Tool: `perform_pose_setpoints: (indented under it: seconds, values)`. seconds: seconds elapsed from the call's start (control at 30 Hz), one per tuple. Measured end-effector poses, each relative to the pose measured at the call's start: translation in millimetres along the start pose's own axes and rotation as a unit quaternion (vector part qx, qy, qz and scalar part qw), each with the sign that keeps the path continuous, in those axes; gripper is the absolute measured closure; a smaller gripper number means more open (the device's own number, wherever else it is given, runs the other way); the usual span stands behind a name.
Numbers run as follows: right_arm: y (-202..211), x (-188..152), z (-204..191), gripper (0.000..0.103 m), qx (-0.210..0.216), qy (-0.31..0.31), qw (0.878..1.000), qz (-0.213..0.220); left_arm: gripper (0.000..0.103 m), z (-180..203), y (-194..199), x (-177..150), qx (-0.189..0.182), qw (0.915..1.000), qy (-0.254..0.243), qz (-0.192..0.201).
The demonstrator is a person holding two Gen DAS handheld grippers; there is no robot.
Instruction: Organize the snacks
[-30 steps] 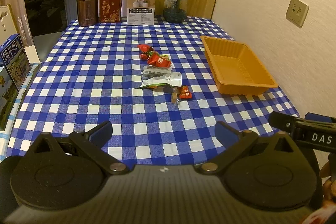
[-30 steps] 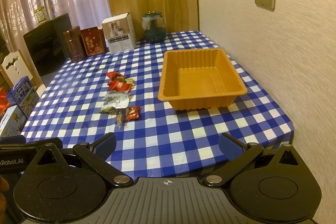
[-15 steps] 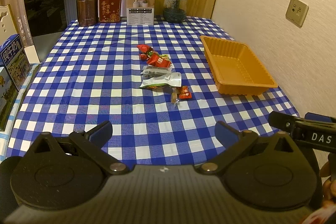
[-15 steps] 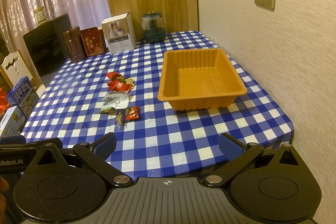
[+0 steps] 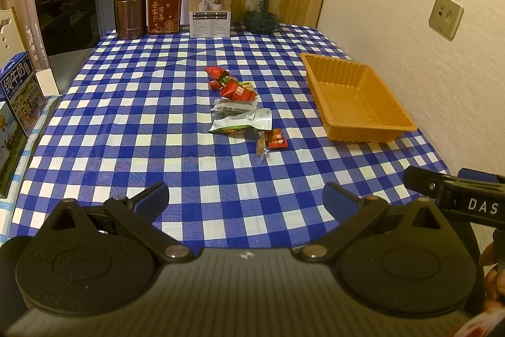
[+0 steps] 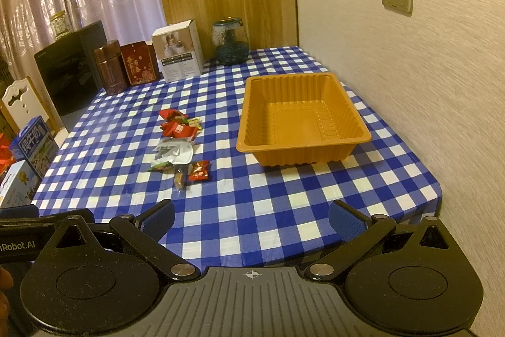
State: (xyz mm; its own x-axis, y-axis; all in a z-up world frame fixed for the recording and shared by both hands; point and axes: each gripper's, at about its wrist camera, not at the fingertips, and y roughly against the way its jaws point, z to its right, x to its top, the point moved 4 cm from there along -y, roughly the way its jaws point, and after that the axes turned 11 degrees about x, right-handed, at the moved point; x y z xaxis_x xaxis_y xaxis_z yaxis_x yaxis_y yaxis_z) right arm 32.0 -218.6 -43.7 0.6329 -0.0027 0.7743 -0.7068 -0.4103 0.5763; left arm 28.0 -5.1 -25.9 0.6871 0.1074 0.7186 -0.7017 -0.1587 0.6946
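I have both tools held back at the near edge of the counter (image 5: 132, 128), over its blue-and-white checked cloth. My left gripper (image 5: 246, 195) has its jaws spread wide and empty, and my right gripper (image 6: 251, 212) is the same, released with nothing between the blue pads. Ahead of both lies a broad stretch of bare cloth, so there is open room on the near side.

Past that, around the middle of the counter, sits the loose cluster of snacks (image 5: 241, 106). Nearest me are a small red wrapped candy (image 6: 199, 171) and a clear-wrapped brownish sweet (image 6: 179, 180) just beside it. Behind them a white-and-green pouch (image 5: 244, 123) overlaps a clear packet of something dark (image 5: 233, 109), then come red wrappers (image 5: 237, 90) in a small heap.

To the right of the cluster, well apart from it, stands the orange tray (image 6: 249, 128), ribbed-walled and empty, close to the wall-side edge of the counter.

Along the far edge stand a brown canister (image 5: 129, 9), a red box (image 5: 164, 10), a white carton (image 5: 210, 8) and a glass jar (image 5: 262, 9).
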Motion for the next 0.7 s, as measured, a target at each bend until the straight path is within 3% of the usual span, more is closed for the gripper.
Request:
perform_pose_setpoints:
  seconds: [0.37,0.7]
  values:
    - [-2,-2,10,0.000,0.005,-0.011,1.000,0.009,0.000,-1,-5,1,-0.006,1.0000,0.006,0.002]
    - [-32,3,19,0.001,0.018,-0.025,0.999,0.010,0.004,-11,-48,3,-0.004,0.9998,0.012,-0.013]
